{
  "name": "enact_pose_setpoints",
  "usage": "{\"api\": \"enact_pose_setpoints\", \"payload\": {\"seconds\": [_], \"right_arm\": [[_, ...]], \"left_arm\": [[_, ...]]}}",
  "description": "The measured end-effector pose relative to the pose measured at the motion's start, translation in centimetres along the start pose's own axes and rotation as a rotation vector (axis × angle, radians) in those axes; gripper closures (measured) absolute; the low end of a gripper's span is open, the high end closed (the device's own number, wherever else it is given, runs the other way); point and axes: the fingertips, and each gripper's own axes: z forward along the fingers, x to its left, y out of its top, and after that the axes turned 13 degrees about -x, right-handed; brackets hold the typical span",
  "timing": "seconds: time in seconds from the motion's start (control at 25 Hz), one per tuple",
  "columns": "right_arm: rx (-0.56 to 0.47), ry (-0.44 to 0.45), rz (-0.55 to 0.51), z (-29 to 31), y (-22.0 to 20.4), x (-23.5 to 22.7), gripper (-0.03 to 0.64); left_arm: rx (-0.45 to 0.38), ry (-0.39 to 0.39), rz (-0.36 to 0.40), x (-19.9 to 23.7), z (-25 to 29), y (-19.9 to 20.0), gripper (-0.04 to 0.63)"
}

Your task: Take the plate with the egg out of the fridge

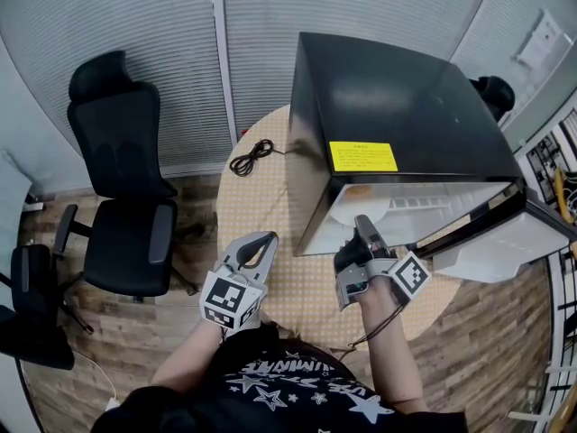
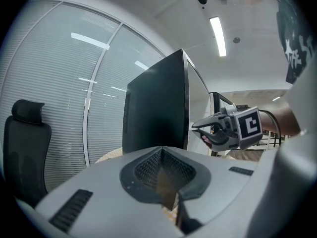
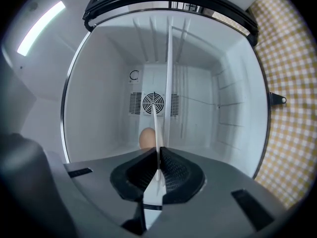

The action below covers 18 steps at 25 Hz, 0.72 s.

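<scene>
Right gripper [image 3: 158, 157]: fingers clamped on the near rim of the plate [image 3: 156, 133]. Plate sits inside the open fridge [image 1: 397, 106], with the egg [image 3: 147, 138] on it, toward the far wall. Left gripper [image 1: 264, 242]: fingers together with nothing between them, held over the checked surface [image 1: 261, 197] just left of the fridge.

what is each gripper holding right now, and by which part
The right gripper is shut on the near rim of the white plate, which carries the egg inside the fridge. The left gripper holds nothing.
</scene>
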Motion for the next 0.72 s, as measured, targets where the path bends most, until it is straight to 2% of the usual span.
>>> {"api": "enact_pose_setpoints", "payload": {"seconds": [0.4,0.72], "right_arm": [[-0.009,0.007,0.008,-2.8,0.3,-0.2,0.581],[0.007,0.052,0.002,-6.4,0.6,0.8,0.581]], "left_arm": [[-0.009,-0.022,0.029,-1.7,-0.7,0.5,0.588],[-0.005,-0.056,0.033,-5.0,-2.1,0.8,0.588]]}}
